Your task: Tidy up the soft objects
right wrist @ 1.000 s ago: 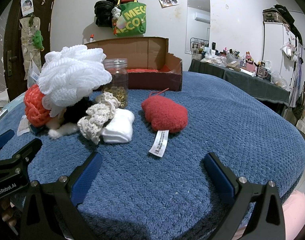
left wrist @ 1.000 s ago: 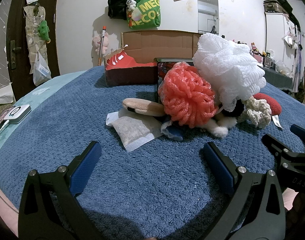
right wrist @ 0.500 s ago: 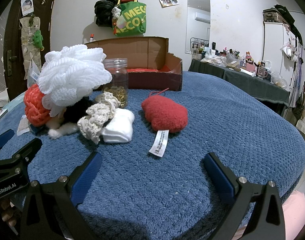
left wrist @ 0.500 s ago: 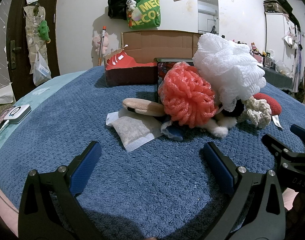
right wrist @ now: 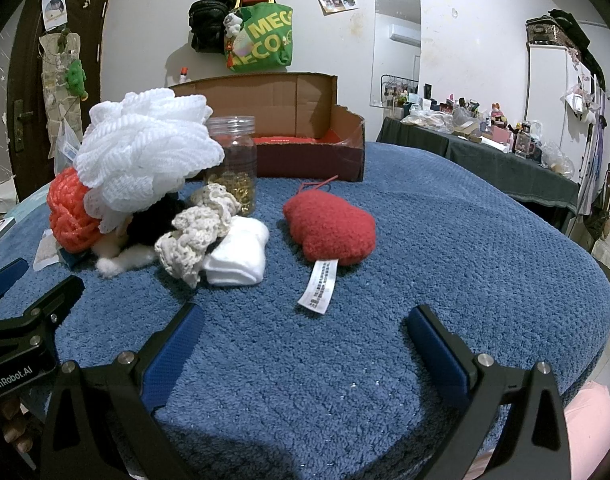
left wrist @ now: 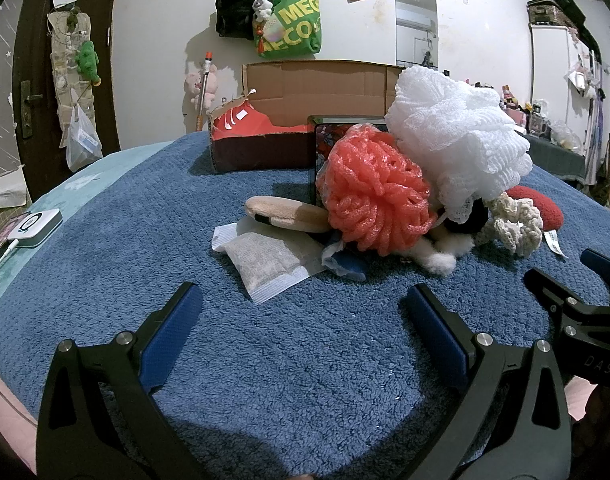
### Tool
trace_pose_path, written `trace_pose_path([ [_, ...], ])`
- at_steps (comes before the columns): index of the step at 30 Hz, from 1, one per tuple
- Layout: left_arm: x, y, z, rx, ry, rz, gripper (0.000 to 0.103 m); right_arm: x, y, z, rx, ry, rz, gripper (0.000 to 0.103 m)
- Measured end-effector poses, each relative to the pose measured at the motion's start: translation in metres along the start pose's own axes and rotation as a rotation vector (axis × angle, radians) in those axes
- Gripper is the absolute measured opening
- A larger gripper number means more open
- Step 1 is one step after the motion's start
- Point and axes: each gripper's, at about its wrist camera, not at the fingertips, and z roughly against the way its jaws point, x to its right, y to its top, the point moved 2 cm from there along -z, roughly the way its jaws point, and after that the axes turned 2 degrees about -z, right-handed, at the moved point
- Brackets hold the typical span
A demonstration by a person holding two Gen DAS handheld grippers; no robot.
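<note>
Here the soft objects sit heaped on the blue blanket [left wrist: 305, 360]: a white mesh puff [left wrist: 457, 140] rests on a coral puff [left wrist: 377, 200], with a cream scrunchie [right wrist: 197, 232] and red plush [right wrist: 329, 228] beside them. Behind stands the cardboard box [right wrist: 297, 120]. The left hand-held gripper [left wrist: 301, 316] and right hand-held gripper [right wrist: 305, 332] gape wide, holding nothing.

The right gripper [right wrist: 305, 334] hovers with its blue-padded fingers spread wide over the blue blanket [right wrist: 445, 240], holding nothing. Ahead lies a red plush [right wrist: 331, 226] with its white tag [right wrist: 319, 286]. Left of it sit a white pad [right wrist: 239, 258], a cream scrunchie [right wrist: 197, 232], a white mesh pouf [right wrist: 145, 156] and a glass jar [right wrist: 233, 164].
</note>
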Motion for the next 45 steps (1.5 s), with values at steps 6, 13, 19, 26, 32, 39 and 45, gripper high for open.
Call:
trace_pose_path([
  [6, 0.0, 0.0, 0.0, 0.0, 0.0, 0.0, 0.103, 0.0, 0.0, 0.0, 0.0, 0.0, 0.0, 0.103],
  [13, -0.001, 0.001, 0.001, 0.002, -0.012, -0.005, 0.103, 0.0, 0.001, 0.0, -0.002, 0.003, -0.002, 0.103],
  [19, 0.001, 0.015, 0.012, 0.058, -0.02, -0.026, 0.103, 0.01, 0.006, 0.007, 0.01, 0.053, -0.036, 0.103],
  [26, -0.008, 0.038, 0.018, 0.081, -0.056, -0.023, 0.103, 0.015, 0.031, 0.025, 0.088, 0.099, -0.053, 0.103],
  [32, -0.008, 0.06, 0.014, 0.078, -0.131, -0.066, 0.103, 0.016, 0.061, 0.023, 0.097, 0.239, -0.089, 0.103],
  [39, -0.009, 0.073, 0.001, 0.037, -0.199, -0.103, 0.103, 0.006, 0.092, 0.01, 0.051, 0.4, -0.114, 0.103],
  [45, -0.003, 0.074, -0.011, 0.008, -0.248, -0.152, 0.103, -0.008, 0.1, -0.012, -0.008, 0.494, -0.093, 0.103],
])
